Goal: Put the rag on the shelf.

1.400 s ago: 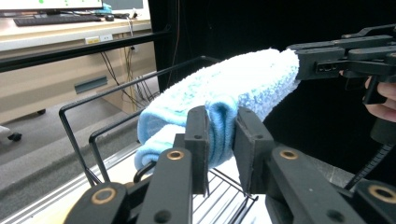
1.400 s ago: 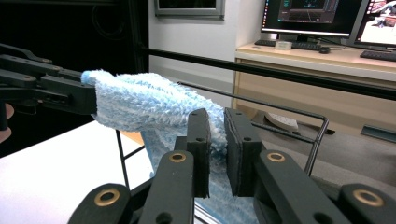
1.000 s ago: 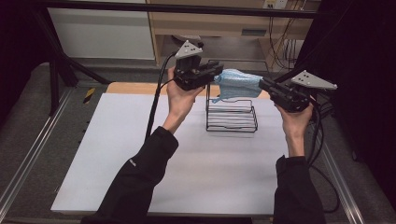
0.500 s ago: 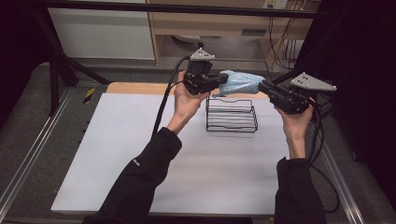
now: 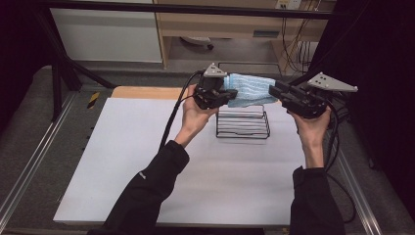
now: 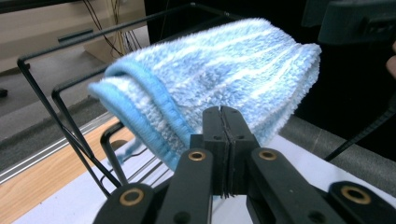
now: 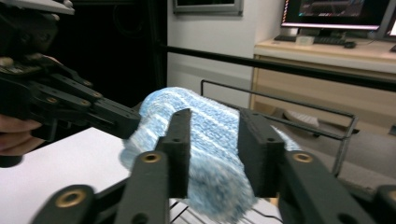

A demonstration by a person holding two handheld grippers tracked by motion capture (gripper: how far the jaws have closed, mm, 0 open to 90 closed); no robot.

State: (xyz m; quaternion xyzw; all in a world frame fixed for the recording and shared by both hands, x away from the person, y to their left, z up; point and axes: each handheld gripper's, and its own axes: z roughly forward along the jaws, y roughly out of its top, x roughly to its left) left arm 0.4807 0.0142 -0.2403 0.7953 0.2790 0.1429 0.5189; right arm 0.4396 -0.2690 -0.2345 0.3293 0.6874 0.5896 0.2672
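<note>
Blue and fluffy, the folded cloth (image 5: 250,89) hangs in the air over the far side of the black wire rack (image 5: 243,123), which sits on the white counter (image 5: 147,161). The left gripper (image 6: 224,135) has its fingers pressed together, pinching a thin edge of the cloth. The right gripper (image 7: 215,149) has its fingers on each side of the other end, and they have just been opening, so they look a bit loose around it.

I think the cloth could slip. If the right fingers let go, the small pinch on the left may not hold the weight, and the cloth could drop. It could land half on the rack and half on the counter. It could also come unfolded as it falls. A loose corner might catch on the rack's thin wires and tip it.
</note>
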